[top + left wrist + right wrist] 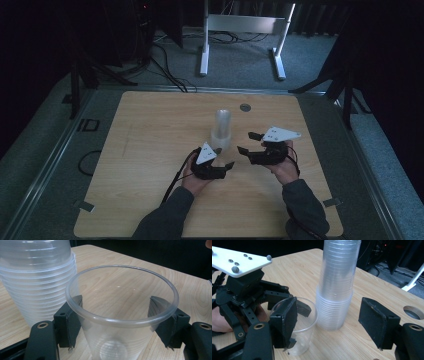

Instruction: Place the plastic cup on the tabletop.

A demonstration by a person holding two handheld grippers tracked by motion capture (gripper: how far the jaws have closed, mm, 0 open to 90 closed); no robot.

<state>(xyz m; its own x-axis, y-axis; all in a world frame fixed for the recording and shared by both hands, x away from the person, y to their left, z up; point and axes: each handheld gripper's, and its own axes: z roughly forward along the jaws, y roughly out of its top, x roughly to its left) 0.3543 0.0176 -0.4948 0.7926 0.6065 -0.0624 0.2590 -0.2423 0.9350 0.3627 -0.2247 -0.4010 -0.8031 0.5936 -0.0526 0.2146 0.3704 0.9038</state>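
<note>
Single cup (120,322): clear plastic, ribbed low on its wall, rolled rim, standing upright and mouth-up on the pale wood surface (150,150); seen from above it sits near the middle of the surface, a little toward the person.
Left hand-held gripper (117,315): its two black jaws press against the cup's wall at 9 and 3 o'clock just under the rim, so it holds the single cup; in the high view this hand-held gripper (220,167) lies at about 7 o'clock of the cup stack.
Cup stack (337,287): a tall column of nested clear cups, mouth-down, upright; in the left gripper view the cup stack (37,277) stands at 10 o'clock of the single cup, just beside it, and whether they touch I cannot tell.
Right hand-held gripper (332,322): jaws spread wide, holding nothing; the stack's base stands between them farther out, at 12 o'clock, and the single cup (299,330) lies partly behind its left jaw.
Right side from above: the right hand-held gripper (245,142) lies at 4 o'clock of the stack (221,129), near it.
Round hole (245,107): set in the surface at 1 o'clock of the stack, apart from it.
White frame (245,30): on the floor past the far edge, at 12 o'clock.
</note>
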